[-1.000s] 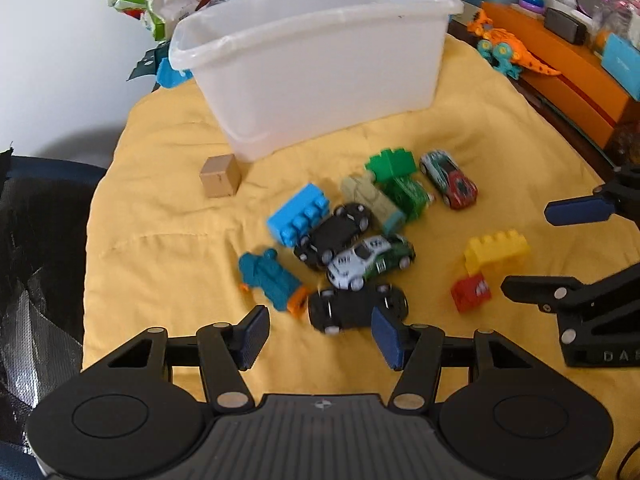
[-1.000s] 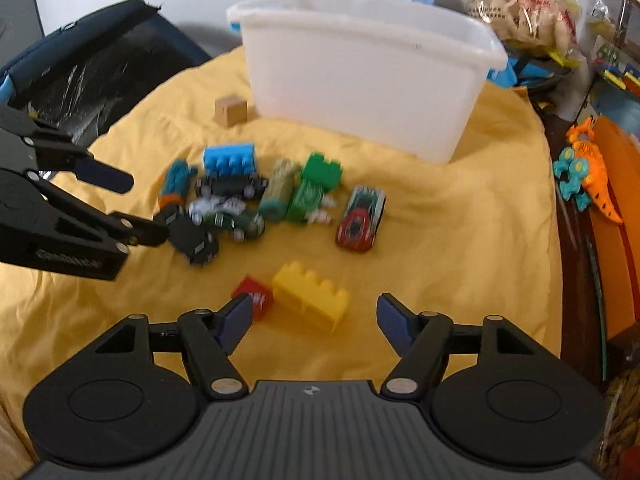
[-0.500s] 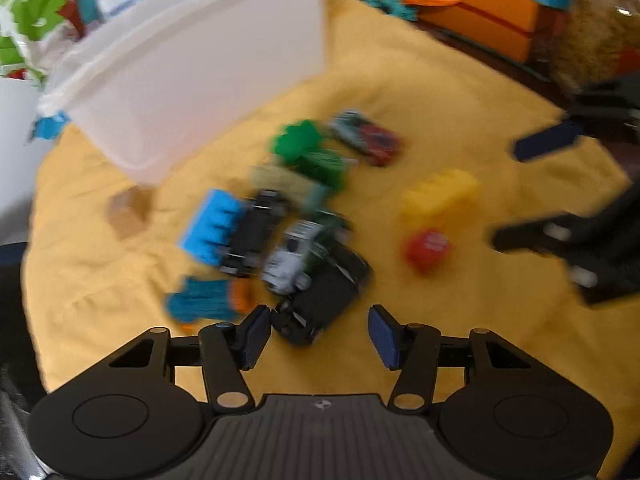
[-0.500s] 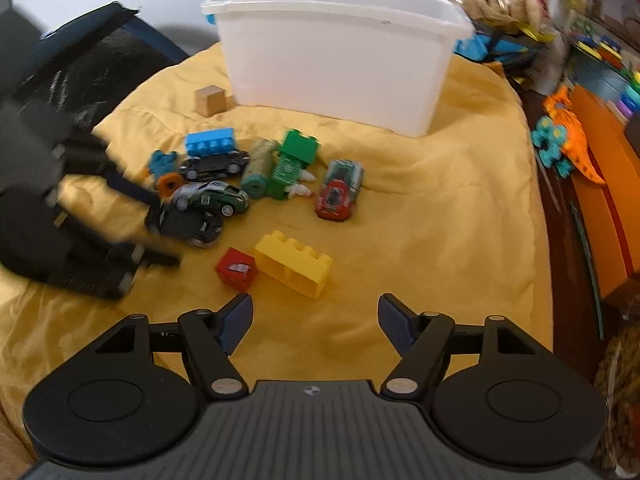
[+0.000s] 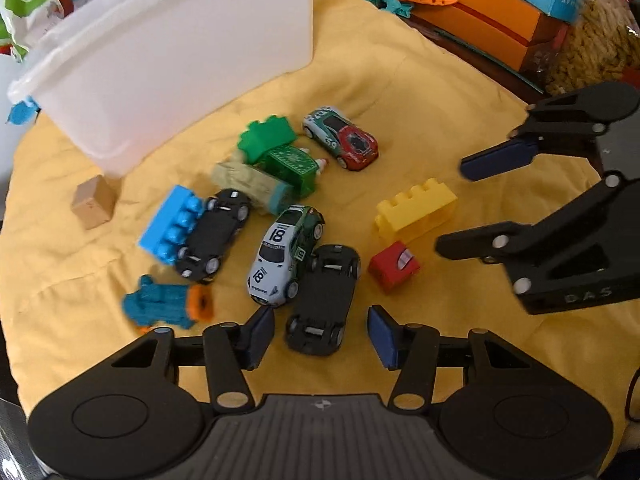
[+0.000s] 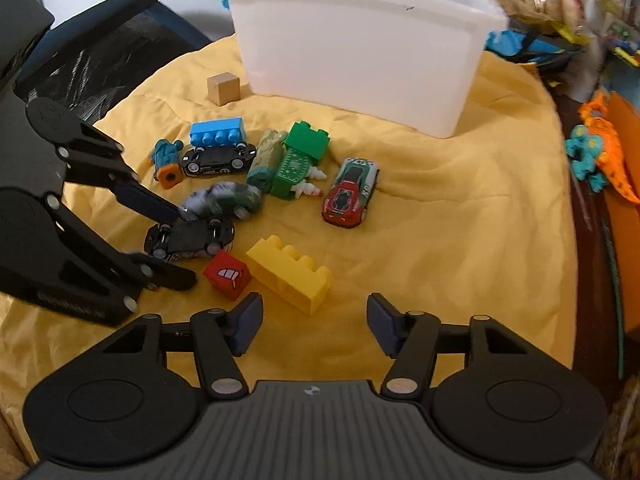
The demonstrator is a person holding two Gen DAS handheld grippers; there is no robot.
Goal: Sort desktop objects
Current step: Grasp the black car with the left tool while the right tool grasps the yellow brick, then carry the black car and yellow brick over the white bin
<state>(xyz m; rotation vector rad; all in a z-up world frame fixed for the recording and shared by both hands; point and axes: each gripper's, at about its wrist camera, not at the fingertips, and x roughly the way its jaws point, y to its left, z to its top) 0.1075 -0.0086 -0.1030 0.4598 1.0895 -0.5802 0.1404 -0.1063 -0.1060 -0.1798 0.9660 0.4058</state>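
Note:
Toy cars and building blocks lie on a yellow cloth [image 5: 420, 92] in front of a white plastic bin [image 5: 168, 52]. My left gripper [image 5: 321, 336] is open, its fingers on either side of an overturned black toy car [image 5: 326, 296], which also shows in the right wrist view [image 6: 190, 238]. A white and green car [image 5: 286, 254] lies just beyond it. My right gripper [image 6: 315, 322] is open and empty, just short of a yellow block [image 6: 290, 272] and a red cube [image 6: 227, 274].
A blue block [image 5: 170, 226], a second black car [image 5: 214, 234], a green block [image 5: 266, 140], a red and green car [image 5: 340, 142] and a wooden cube [image 5: 92, 202] lie nearby. A dinosaur toy [image 6: 600, 148] and orange boxes [image 5: 472, 12] stand at the right.
My left gripper has swung right and closed in on the overturned black car, which now sits between its open fingers. My right gripper has moved closer to the yellow block.

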